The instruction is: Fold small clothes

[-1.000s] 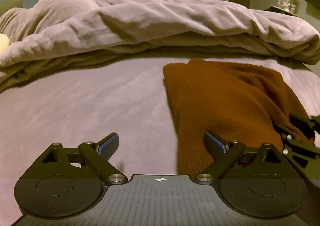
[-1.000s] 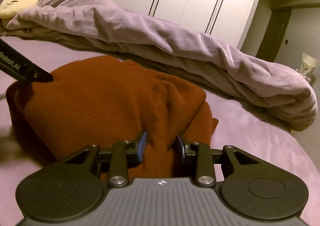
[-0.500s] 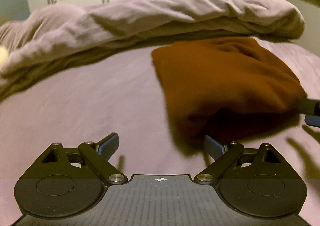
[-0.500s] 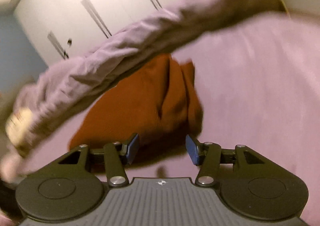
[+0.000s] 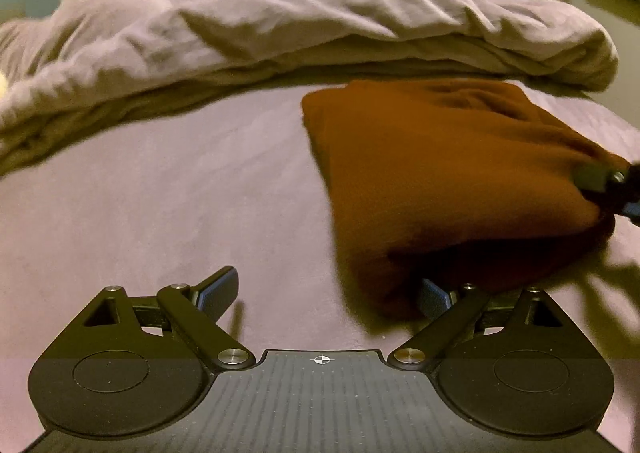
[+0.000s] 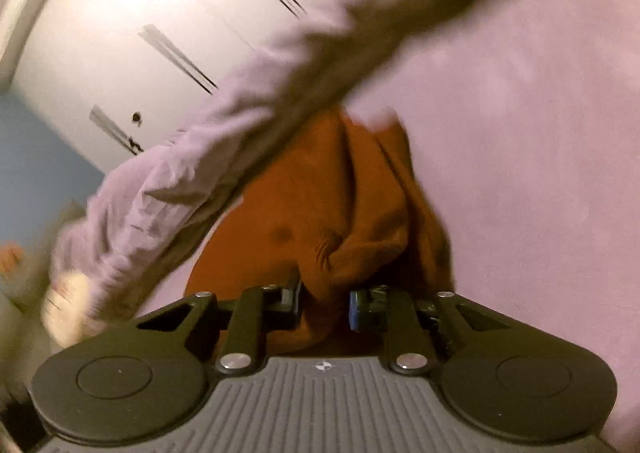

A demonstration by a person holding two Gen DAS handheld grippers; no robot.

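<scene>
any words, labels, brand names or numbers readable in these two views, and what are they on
None: no readable text in either view.
The only mark is a small round crosshair symbol, no letters, on the ribbed black body of the left gripper and again on the right gripper.
The folded rust-brown knit garment shows no label or tag.

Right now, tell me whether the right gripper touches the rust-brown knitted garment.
Touching. The right wrist view shows the right gripper with its fingers closed on a bunched fold of the rust-brown knitted garment.

Left wrist view low, level over bed [image 5: 200, 193], right wrist view rolled, close, both sharing rust garment [image 5: 440, 173]
</scene>
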